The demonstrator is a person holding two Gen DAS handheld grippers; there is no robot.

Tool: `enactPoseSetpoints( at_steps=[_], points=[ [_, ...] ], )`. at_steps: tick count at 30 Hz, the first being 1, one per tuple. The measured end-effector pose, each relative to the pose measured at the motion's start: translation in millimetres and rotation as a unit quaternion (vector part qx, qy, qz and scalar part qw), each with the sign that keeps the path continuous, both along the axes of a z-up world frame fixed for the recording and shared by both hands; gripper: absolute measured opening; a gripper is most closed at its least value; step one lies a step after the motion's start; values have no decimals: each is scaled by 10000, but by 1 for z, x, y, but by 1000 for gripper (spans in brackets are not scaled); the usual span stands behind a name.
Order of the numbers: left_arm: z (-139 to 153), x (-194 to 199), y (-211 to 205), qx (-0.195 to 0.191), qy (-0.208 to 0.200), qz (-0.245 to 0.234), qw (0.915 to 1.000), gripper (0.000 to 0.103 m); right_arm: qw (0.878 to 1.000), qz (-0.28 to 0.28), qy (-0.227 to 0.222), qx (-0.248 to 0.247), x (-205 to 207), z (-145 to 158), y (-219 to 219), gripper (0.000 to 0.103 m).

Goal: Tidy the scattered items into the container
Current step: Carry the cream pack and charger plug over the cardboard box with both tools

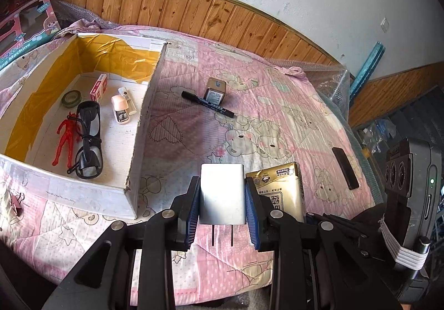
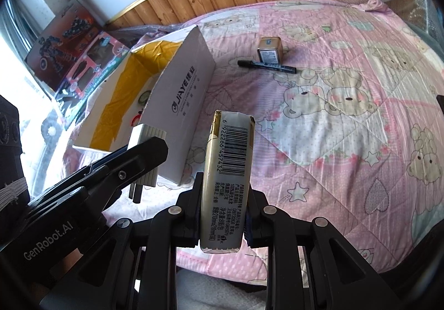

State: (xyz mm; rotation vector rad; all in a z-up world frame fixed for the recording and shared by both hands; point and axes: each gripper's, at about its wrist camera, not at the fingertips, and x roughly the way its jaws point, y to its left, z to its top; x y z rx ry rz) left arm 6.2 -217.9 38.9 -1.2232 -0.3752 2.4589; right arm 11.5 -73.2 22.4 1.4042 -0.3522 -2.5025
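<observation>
My left gripper [image 1: 222, 183] is shut on a white charger plug [image 1: 222, 199], prongs pointing back at the camera, held above the bed just right of the box's near corner. My right gripper [image 2: 224, 185] is shut on a gold tissue pack [image 2: 229, 168], barcode side up; the pack [image 1: 280, 190] sits right beside the charger. The white cardboard box [image 1: 143, 115] with yellow tape inside stands open to the left. It holds a red figure [image 1: 65, 137], black glasses [image 1: 88, 140], a pink stapler [image 1: 120, 110], a tape roll [image 1: 71, 98] and a small pink box [image 1: 98, 87].
On the pink bear-print quilt [image 1: 277, 121] lie a black marker [image 1: 208, 104], a small brown cube-shaped item [image 1: 216, 90] behind it and a flat black bar [image 1: 345, 168] to the right. A binder clip [image 1: 15, 203] lies left of the box. Toy boxes [image 2: 83, 60] lean against the wall.
</observation>
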Motion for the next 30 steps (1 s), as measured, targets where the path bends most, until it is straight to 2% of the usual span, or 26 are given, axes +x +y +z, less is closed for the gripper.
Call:
enactPoseSetpoints(
  at_steps=[16, 30],
  points=[
    [25, 0, -50, 260, 266, 372, 9986, 31, 9984, 437, 334, 100, -7, 31, -42, 24],
    [33, -10, -92, 355, 337, 778, 9958, 31, 9943, 871, 592, 192, -29, 55, -71, 24]
  ],
)
